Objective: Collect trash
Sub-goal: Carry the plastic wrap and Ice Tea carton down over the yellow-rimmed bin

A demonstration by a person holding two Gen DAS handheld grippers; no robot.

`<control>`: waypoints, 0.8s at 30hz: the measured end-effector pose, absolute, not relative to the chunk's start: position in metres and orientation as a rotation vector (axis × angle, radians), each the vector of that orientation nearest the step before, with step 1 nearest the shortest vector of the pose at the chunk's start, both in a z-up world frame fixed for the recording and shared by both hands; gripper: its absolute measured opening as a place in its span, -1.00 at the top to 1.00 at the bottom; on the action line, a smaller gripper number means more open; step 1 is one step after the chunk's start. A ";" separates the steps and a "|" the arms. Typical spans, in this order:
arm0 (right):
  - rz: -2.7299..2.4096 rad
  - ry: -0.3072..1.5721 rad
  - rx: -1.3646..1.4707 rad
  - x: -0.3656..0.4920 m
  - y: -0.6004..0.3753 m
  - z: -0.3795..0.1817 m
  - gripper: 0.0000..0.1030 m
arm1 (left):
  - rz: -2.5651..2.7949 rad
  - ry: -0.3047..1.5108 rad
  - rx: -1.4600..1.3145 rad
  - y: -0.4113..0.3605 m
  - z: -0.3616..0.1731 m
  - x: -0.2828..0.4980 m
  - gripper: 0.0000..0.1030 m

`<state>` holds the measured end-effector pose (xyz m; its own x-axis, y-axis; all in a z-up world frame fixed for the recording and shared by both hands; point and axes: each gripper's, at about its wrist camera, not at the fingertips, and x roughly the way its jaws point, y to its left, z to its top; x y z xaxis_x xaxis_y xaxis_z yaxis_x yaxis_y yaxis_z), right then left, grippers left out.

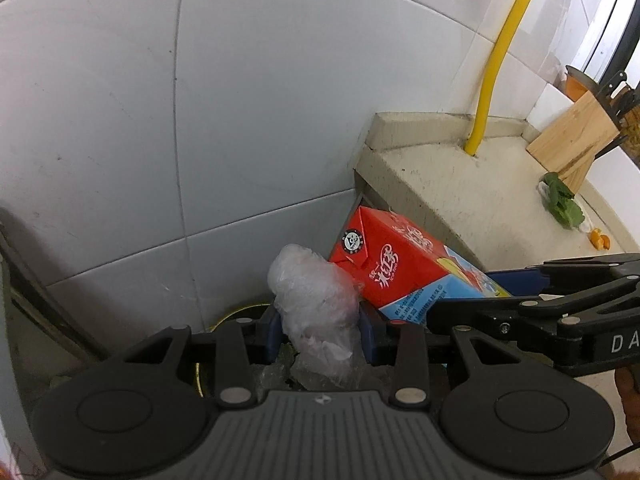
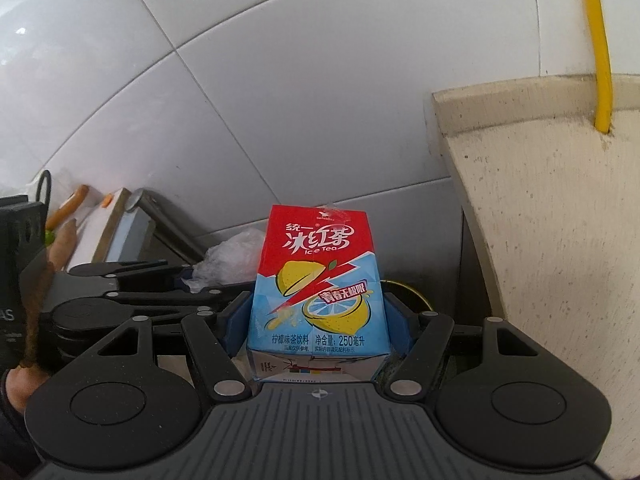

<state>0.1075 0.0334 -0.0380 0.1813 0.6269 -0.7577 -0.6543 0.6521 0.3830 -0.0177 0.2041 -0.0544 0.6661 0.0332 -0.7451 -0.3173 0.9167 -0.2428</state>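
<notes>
- Holding two pieces of trash at once: the left tongs (image 1: 320, 332) are clamped on a crumpled plastic wad (image 1: 316, 300), the right tongs (image 2: 316, 320) are clamped on an ice tea carton (image 2: 316, 280), blue pads flat against its two narrow sides.
- Carton: paperboard, box-shaped with folded gable corners, glossy printed skin in red, blue and yellow. Judged stiff enough for a side grip but crushable if empty; the smooth coating may slip, so the lower body, where the pads sit now, looks the best hold.
- Wad: thin translucent film, wrinkled, no fixed shape. Judged very light and soft; it squashes between the pads, and loose tails hang below them. A pinch through the thick middle seems safest.
- Position: the wad stands up between the left pads, with the carton just to their right, tilted. Beyond both tongs a dark opening with a yellow rim (image 1: 236, 314), probably a bin.
- Surroundings: glazed white wall tiles (image 1: 120, 120) ahead; speckled stone table (image 1: 460, 184) to the right; a yellow pipe (image 1: 492, 68) rising from it.
</notes>
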 end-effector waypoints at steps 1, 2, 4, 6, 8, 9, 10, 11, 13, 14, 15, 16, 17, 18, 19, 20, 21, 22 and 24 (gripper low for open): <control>0.901 1.055 -0.031 0.107 0.034 -0.039 -0.42 | 0.203 0.824 -0.369 0.204 -0.056 -0.016 0.39; 0.896 1.051 -0.034 0.107 0.035 -0.039 -0.42 | 0.203 0.826 -0.367 0.204 -0.057 -0.015 0.39; 0.889 1.049 -0.043 0.107 0.037 -0.040 -0.42 | 0.203 0.831 -0.368 0.205 -0.061 -0.015 0.39; 0.882 1.055 -0.042 0.107 0.039 -0.043 -0.42 | 0.203 0.836 -0.372 0.207 -0.064 -0.014 0.39; 0.879 1.063 -0.041 0.108 0.039 -0.045 -0.42 | 0.204 0.843 -0.372 0.208 -0.066 -0.014 0.39; 0.877 1.068 -0.039 0.109 0.040 -0.046 -0.42 | 0.206 0.846 -0.371 0.209 -0.068 -0.013 0.39; 0.876 1.074 -0.038 0.109 0.040 -0.047 -0.42 | 0.207 0.850 -0.372 0.210 -0.069 -0.013 0.39; 0.876 1.077 -0.039 0.109 0.041 -0.048 -0.42 | 0.210 0.854 -0.374 0.211 -0.071 -0.013 0.39; 0.873 1.087 -0.038 0.110 0.043 -0.050 -0.42 | 0.213 0.864 -0.377 0.213 -0.074 -0.012 0.38; 0.872 1.091 -0.037 0.111 0.044 -0.052 -0.42 | 0.214 0.869 -0.376 0.214 -0.076 -0.012 0.38; 0.871 1.095 -0.036 0.111 0.045 -0.053 -0.42 | 0.217 0.876 -0.374 0.215 -0.077 -0.011 0.38; 0.869 1.099 -0.035 0.112 0.045 -0.054 -0.42 | 0.220 0.884 -0.372 0.216 -0.079 -0.010 0.38; 0.867 1.102 -0.035 0.112 0.046 -0.056 -0.42 | 0.221 0.891 -0.371 0.216 -0.081 -0.010 0.38; 0.863 1.106 -0.034 0.113 0.046 -0.057 -0.42 | 0.223 0.898 -0.369 0.216 -0.082 -0.009 0.38; 0.860 1.110 -0.034 0.113 0.046 -0.058 -0.42 | 0.227 0.907 -0.366 0.217 -0.084 -0.008 0.38; 0.856 1.112 -0.033 0.114 0.046 -0.059 -0.42 | 0.230 0.915 -0.364 0.217 -0.086 -0.006 0.38; 0.853 1.115 -0.033 0.115 0.046 -0.061 -0.42 | 0.232 0.924 -0.363 0.217 -0.087 -0.005 0.38; 0.849 1.117 -0.033 0.116 0.045 -0.062 -0.42 | 0.234 0.932 -0.362 0.218 -0.089 -0.004 0.38; 0.838 1.117 -0.039 0.117 0.045 -0.065 -0.42 | 0.235 0.944 -0.356 0.218 -0.091 -0.003 0.38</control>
